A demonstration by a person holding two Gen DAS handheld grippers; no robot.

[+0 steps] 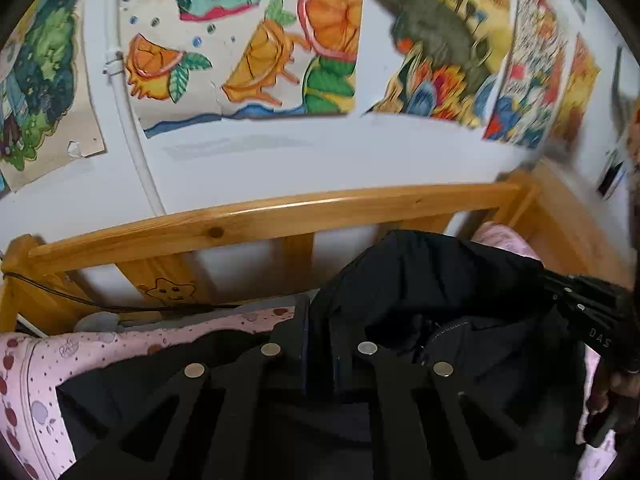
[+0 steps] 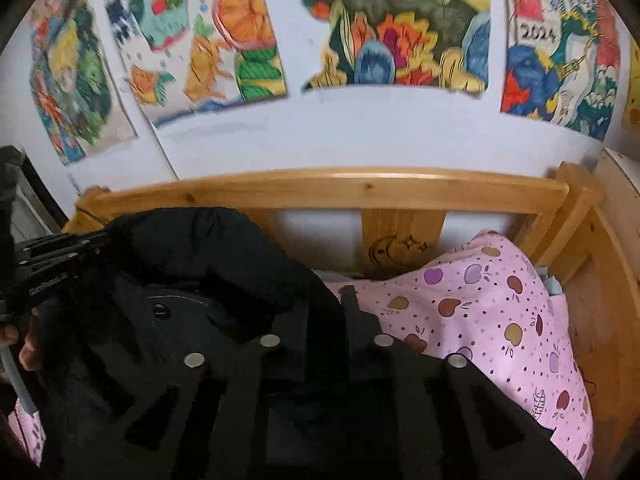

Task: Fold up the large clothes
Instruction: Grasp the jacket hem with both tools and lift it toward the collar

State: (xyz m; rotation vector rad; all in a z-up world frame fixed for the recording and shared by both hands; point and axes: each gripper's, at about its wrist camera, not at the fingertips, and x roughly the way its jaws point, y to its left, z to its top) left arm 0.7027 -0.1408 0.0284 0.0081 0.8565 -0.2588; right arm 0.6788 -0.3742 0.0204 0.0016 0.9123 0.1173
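Observation:
A black padded jacket (image 1: 420,272) lies bunched on a bed with a pink apple-print sheet (image 1: 60,360). My left gripper (image 1: 320,312) is shut, its fingers pressed together on a fold of the jacket near its left side. In the right wrist view the jacket (image 2: 192,248) fills the left half, and my right gripper (image 2: 328,300) is shut on its right edge, beside the pink sheet (image 2: 480,312). Each gripper shows in the other's view: the right one (image 1: 580,296) at the jacket's far right, the left one (image 2: 60,256) at its far left, each held by a hand (image 2: 24,344).
A wooden bed rail (image 1: 280,216) with slats runs just behind the jacket, and a side rail (image 2: 580,220) closes the right end. Coloured drawings (image 1: 260,40) hang on the white wall. A white pipe (image 1: 120,100) and a dark cable (image 1: 80,300) sit at the left.

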